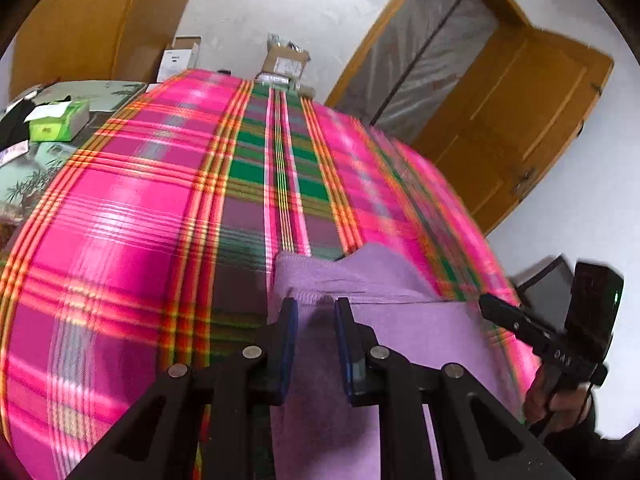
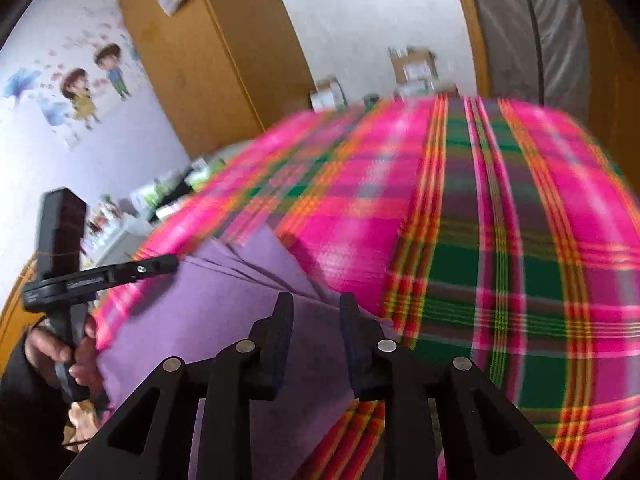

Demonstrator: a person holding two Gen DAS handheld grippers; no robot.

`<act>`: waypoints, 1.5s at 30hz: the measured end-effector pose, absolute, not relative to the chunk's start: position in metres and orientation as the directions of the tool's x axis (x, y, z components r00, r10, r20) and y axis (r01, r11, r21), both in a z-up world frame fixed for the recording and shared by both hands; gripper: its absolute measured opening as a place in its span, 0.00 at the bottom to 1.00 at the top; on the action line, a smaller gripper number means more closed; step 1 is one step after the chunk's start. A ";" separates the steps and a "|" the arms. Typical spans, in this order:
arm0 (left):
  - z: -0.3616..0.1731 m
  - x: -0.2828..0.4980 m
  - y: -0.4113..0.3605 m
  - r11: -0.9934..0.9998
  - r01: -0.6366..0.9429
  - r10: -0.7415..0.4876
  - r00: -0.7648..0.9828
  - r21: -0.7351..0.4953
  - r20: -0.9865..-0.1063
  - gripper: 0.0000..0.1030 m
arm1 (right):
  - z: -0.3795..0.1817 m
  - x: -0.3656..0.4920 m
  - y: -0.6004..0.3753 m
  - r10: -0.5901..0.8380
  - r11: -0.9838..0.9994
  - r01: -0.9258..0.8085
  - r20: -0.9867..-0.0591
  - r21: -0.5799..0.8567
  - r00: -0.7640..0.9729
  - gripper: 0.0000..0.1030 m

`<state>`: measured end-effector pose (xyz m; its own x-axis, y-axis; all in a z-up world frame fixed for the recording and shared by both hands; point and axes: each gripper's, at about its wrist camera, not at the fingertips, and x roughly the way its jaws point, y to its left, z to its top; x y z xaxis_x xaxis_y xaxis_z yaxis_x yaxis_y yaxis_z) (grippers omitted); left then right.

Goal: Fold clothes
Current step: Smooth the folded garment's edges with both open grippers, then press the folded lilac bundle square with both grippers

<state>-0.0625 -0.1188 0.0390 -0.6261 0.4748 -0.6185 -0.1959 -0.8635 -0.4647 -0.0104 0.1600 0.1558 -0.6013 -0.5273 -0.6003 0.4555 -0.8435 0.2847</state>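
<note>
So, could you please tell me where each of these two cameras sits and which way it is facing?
Left wrist: sits on the left claw, looking along its fingers across the purple garment and plaid cloth toward the wooden door; the right claw and its hand show at right.
Right wrist: sits on the right claw, facing the same cloth toward the wall stickers; the left claw and hand show at left.
Shared: garment, plaid cloth, cardboard boxes.

a lilac garment [image 1: 420,332] lies on the plaid cloth [image 1: 132,208], near its edge. it looks partly folded, though blur hides detail.
</note>
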 end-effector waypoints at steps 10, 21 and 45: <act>0.024 0.001 -0.110 -0.884 -0.186 0.447 -0.607 -0.430 -0.657 0.18 | 0.151 0.033 0.145 -0.563 -0.802 0.546 -0.613 0.242 -0.554 0.24; 0.021 0.025 -0.111 -0.883 -0.150 0.433 -0.626 -0.445 -0.648 0.18 | 0.143 0.059 0.133 -0.557 -0.785 0.594 -0.624 0.178 -0.548 0.25; 0.016 0.047 -0.099 -0.912 -0.115 0.370 -0.645 -0.394 -0.668 0.18 | 0.132 0.096 0.138 -0.574 -0.770 0.613 -0.608 0.174 -0.549 0.25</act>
<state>0.0468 -0.0988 0.0162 -0.6451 0.3702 -0.6685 -0.1153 -0.9120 -0.3938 0.0961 0.1384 0.1316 -0.5486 -0.5743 -0.6076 0.6134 -0.7703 0.1742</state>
